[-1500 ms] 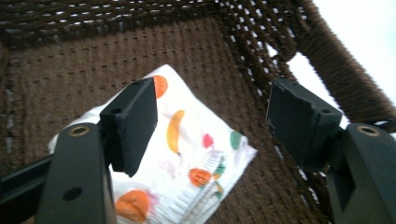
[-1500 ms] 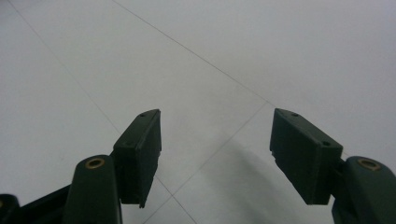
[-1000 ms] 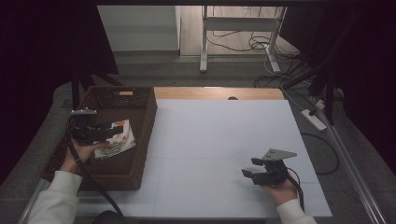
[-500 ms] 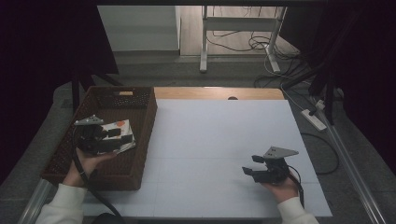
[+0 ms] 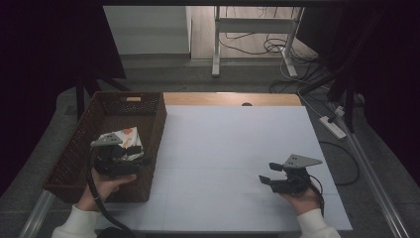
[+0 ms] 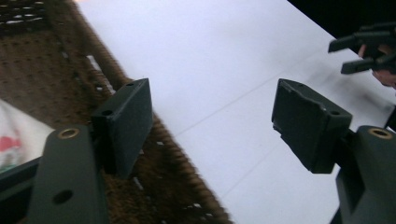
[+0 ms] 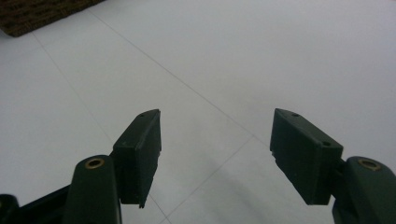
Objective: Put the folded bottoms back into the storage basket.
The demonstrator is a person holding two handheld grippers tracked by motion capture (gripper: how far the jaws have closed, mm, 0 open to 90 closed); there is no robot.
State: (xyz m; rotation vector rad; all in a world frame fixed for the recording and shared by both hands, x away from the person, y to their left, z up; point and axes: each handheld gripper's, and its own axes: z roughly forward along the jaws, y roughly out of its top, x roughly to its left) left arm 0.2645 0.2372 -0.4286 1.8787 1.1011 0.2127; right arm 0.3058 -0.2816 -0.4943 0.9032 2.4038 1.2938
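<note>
White tabletop [image 5: 233,148] under a dim room, desk legs and cables at the far side. L gripper [image 6: 212,123]: jaws wide apart, nothing between them, aimed over the near right rim of the wicker basket [image 5: 84,148] toward the table. A sec ago it was deeper in the basket, on or right by the printed packet [image 5: 121,141]; now it's swung rightward w/ the hand nearer the rim, and the packet lies in the basket w/ no jaw closed on it, so prob. no grab made, or a re-aim is due. R gripper [image 7: 215,140]: jaws spread, empty, low over bare table at near right, barely moved. Pick looks not yet started
</note>
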